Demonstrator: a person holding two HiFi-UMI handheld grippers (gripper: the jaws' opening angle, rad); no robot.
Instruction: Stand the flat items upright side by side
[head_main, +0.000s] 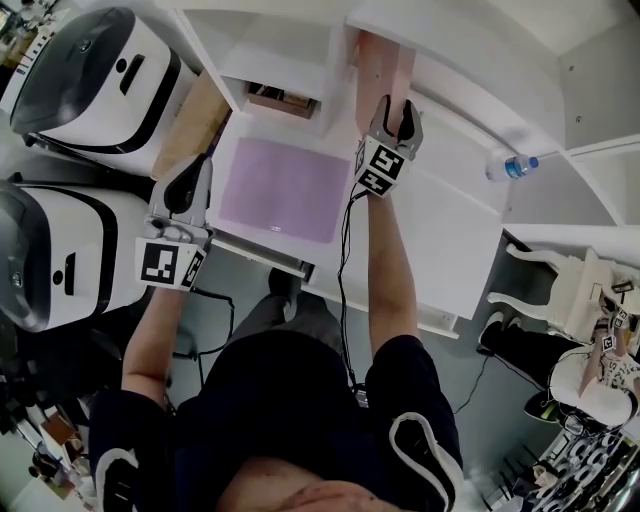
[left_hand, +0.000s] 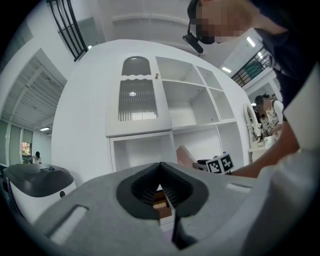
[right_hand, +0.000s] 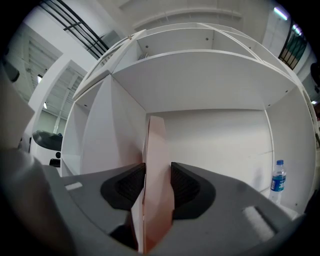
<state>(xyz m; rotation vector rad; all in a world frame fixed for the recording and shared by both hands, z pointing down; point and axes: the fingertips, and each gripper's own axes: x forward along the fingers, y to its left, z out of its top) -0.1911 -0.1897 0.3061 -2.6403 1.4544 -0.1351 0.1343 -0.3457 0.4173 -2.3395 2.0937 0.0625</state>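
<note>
White shelving (head_main: 455, 240) fills the space in front of me, split into open compartments, with two white-and-black machines (head_main: 85, 70) standing off to its left side. On the far right of the shelf floor a water bottle (head_main: 510, 167) with a blue cap stands well apart from my hands.

My right gripper (head_main: 396, 108) is clamped on a pink board (head_main: 380, 60), one pad pressed on each face. In the right gripper view the board (right_hand: 156, 150) stands on edge, upright between the jaws of that gripper (right_hand: 157, 185), inside a compartment and just beside its left wall (right_hand: 117, 130). Whether it touches that wall or rests on the shelf floor, I cannot tell.

My left gripper (head_main: 190, 175) hangs at the left edge of the shelving with its jaws pressed together and nothing held. In the left gripper view the closed jaws of that gripper (left_hand: 162, 187) point at the shelves.

Between my two grippers a lilac sheet (head_main: 285, 190) lies flat on the white surface. Beyond it, a small brown box (head_main: 283, 100) sits in a low compartment.
</note>
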